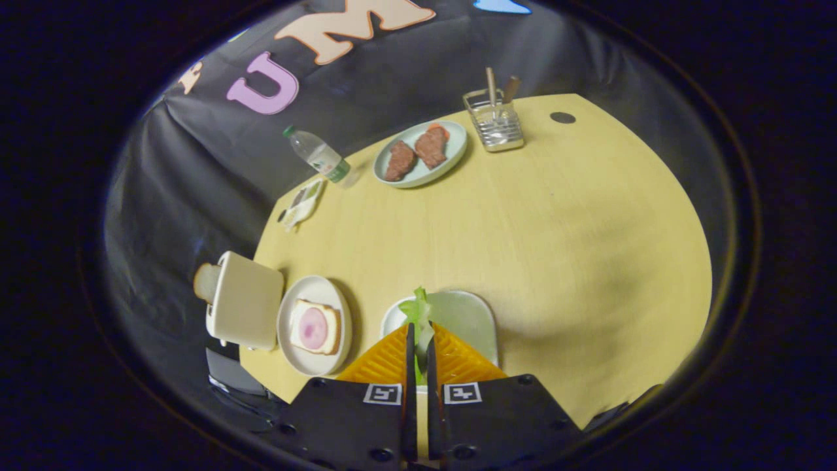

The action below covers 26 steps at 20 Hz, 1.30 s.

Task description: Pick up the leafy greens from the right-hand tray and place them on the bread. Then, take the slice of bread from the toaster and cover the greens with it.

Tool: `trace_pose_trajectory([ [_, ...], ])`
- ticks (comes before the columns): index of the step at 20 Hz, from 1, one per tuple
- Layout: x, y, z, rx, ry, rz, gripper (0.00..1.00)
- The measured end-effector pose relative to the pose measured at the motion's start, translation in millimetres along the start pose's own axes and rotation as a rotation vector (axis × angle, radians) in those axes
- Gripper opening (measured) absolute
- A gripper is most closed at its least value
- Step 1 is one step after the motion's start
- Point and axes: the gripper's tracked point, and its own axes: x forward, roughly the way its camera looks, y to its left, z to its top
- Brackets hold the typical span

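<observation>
The gripper [418,333] is pinched tight on the leafy greens [417,311] & holds them up over the right tray [474,320], prob. so they can go to the bread [316,327] w/ ham.

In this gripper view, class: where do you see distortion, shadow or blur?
Gripper view: fisheye bends the yellow table's edge into a curve; a soft shadow falls beside the tray; tongs, shut on the leafy greens, look sharp; the cutlery holder looks slightly soft.
</observation>
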Motion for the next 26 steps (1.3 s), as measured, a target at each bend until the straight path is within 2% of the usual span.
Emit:
trace_pose_trajectory([
  [6, -5, 102, -1, 0.031, -0.007, 0.204, 0.09],
  [11, 12, 197, -30, 0.021, 0.067, 0.368, 0.09],
  [14, 33, 245, -52, 0.010, 0.118, 0.426, 0.09],
  [16, 49, 264, -61, 0.018, 0.140, 0.433, 0.09],
  [18, 70, 263, -65, 0.011, 0.139, 0.387, 0.10],
  [24, 120, 187, -68, -0.063, 0.121, 0.075, 0.10],
  [26, 129, 167, -63, -0.086, 0.105, -0.004, 0.10],
])
